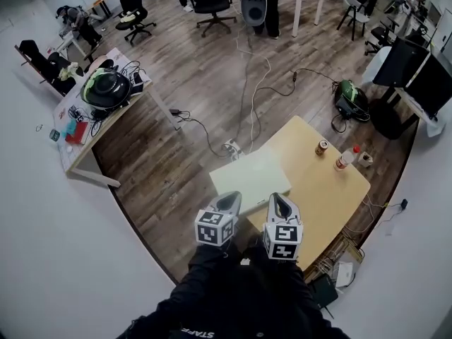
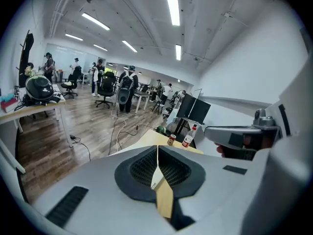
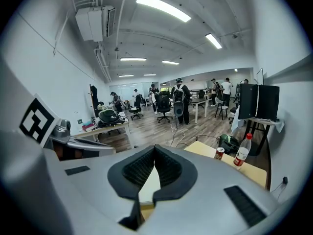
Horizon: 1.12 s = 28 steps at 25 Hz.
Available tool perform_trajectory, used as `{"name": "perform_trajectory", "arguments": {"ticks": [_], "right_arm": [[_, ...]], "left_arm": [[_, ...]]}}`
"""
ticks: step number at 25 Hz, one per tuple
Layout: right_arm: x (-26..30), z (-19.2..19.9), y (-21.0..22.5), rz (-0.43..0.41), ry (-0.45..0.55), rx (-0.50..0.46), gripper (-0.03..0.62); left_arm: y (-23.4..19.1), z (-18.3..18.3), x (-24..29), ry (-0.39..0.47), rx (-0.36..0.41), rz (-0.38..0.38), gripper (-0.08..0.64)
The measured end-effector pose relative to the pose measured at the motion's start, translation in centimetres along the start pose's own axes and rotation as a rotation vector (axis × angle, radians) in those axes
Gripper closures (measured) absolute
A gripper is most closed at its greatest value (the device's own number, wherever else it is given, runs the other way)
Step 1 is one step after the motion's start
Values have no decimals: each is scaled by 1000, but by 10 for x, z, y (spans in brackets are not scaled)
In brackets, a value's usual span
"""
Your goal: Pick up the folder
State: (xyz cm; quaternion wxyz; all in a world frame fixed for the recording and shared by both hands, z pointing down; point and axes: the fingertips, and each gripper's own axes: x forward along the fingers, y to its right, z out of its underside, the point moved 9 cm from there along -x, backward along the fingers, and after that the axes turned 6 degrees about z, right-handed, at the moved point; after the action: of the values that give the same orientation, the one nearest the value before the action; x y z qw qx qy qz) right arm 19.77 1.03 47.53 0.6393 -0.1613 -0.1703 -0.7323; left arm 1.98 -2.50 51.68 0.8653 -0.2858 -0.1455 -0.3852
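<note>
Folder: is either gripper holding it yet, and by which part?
Nothing held: left gripper and right gripper are shut, empty; the folder lies on the table ahead.

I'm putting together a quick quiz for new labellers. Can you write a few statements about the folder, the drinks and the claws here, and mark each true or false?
1. The folder lies on the table. True.
2. The can stands on the folder. False: it stands on bare wood, apart from the folder.
3. The bottle has a red cap. True.
4. The left claw is wide open. False: its jaws are together.
5. The right claw grips the bottle. False: its jaws are together near the folder's near edge, and the bottle stands untouched across the table.
</note>
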Motion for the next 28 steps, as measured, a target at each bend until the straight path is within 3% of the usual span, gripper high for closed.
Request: {"name": "perform_trajectory", "arguments": {"ticks": [7,13,28], "right_arm": [[34,3,-21,-19,-65,-22,569],[79,-3,-39,11,-110,-22,569],[200,47,-67,46,-330,-10,569]], "left_arm": [[-50,17,3,-54,-98,-50,525],[-120,20,23,-110,-155,-74,525],[-255,72,95,-253,-342,-49,522]]}}
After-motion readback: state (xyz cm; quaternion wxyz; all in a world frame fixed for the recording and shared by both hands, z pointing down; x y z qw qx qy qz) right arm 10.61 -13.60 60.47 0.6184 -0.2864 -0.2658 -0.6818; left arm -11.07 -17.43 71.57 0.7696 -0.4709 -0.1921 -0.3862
